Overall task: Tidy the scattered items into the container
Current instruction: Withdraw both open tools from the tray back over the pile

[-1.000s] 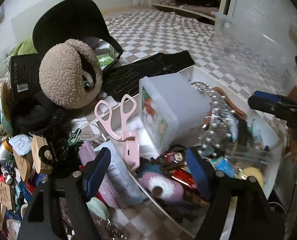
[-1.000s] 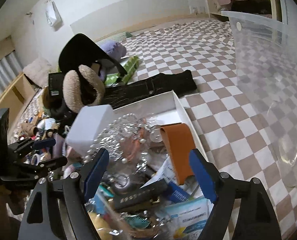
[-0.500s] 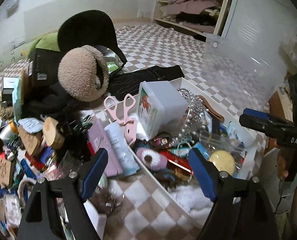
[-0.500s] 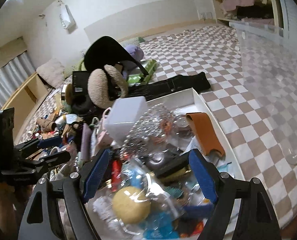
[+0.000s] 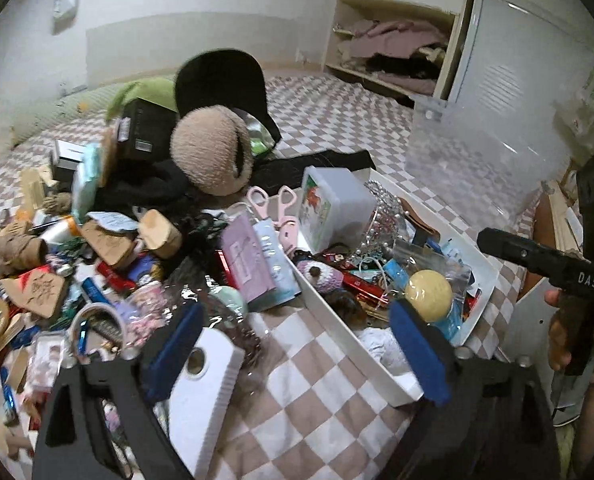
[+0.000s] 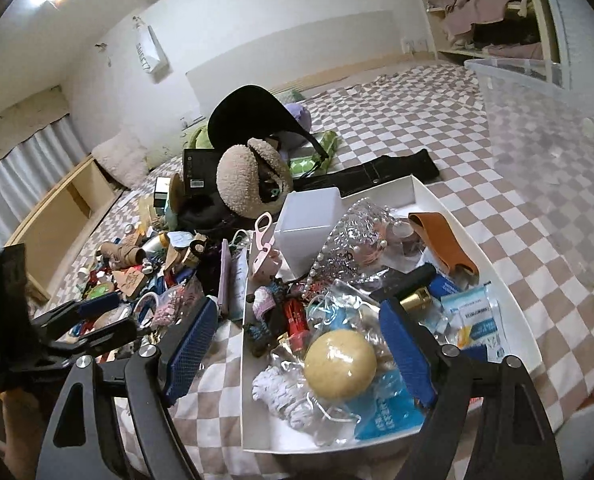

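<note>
White shallow plastic tray (image 6: 429,194), already crowded, sitting on the checkered bed cover (image 6: 517,216), with the scattered pile (image 5: 77,264) lying just left of its wall. Hovering over both: left gripper (image 5: 293,344) straddling the tray's near-left wall, right gripper (image 6: 297,344) above the bagged cream ball (image 6: 339,364); both sets of blue-padded fingers (image 6: 195,344) spread wide, holding nothing. Best picking a loose edge piece next, such as the white perforated card (image 5: 205,392), closing squarely, lifting clear of the wall.
</note>
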